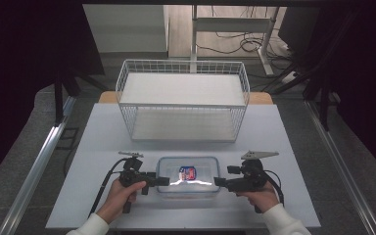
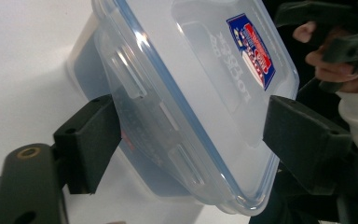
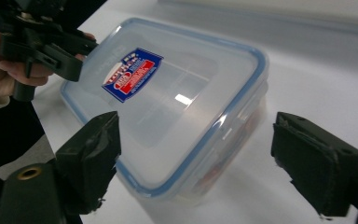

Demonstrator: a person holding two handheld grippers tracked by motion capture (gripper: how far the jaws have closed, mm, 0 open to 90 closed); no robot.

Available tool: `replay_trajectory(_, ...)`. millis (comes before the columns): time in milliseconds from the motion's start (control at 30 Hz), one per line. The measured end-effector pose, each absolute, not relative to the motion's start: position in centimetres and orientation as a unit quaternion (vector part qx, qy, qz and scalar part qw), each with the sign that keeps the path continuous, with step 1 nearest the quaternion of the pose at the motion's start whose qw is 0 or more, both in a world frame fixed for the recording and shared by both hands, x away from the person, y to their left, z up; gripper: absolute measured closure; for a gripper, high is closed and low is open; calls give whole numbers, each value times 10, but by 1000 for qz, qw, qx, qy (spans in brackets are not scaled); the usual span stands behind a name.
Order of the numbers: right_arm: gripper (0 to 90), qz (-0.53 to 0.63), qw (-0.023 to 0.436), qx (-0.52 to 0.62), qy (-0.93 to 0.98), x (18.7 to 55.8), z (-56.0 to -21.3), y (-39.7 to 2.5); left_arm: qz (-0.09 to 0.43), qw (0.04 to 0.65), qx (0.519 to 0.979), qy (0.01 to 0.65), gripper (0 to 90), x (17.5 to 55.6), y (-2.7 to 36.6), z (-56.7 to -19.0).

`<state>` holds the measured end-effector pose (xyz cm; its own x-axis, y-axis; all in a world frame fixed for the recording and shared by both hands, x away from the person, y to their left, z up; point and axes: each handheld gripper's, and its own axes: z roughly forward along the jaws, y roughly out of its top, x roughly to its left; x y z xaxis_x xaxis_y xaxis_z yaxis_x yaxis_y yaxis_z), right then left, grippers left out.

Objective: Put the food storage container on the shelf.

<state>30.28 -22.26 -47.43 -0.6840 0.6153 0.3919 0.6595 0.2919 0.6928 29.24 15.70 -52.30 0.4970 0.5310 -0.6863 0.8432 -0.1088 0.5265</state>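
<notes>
1. Your left gripper (image 1: pixel 162 180) is at the left short end of the clear plastic container (image 1: pixel 188 176). In the left gripper view its jaws stand apart on both sides of that end; one jaw seems to touch the container wall, the other is a little away from the lid edge, so it is released and not clamped.

2. Your right gripper (image 1: pixel 219 182) points at the right short end of the container. In the right gripper view the jaws are wide apart, with free space between each jaw and the container corner. It grasps nothing.

3. The container sits on the white table (image 1: pixel 103 132), near the front edge, between your two grippers. The lid with the blue seal is on, and a red and blue label (image 1: pixel 187 173) is on top.

4. Behind the container there is a free strip of table, then the white wire basket shelf (image 1: pixel 183 99) stands at the back. The table is open to the left and right of your hands.

5. Something reddish is inside the container, but the cloudy wall makes it hard to recognise. In the left gripper view the far end of the container is cut off, and your right hand (image 2: pixel 328 60) is partly hidden behind dark gripper parts.
</notes>
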Motion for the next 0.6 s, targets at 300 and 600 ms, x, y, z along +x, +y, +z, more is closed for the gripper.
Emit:
replay_trajectory(300,129,-426,126,-428,-788,327,-499,-211,-162,473,724,475,236,292,159,-523)
replay_trajectory(600,314,-427,153,-449,-770,328,-502,-217,-155,470,723,482,260,290,157,-522)
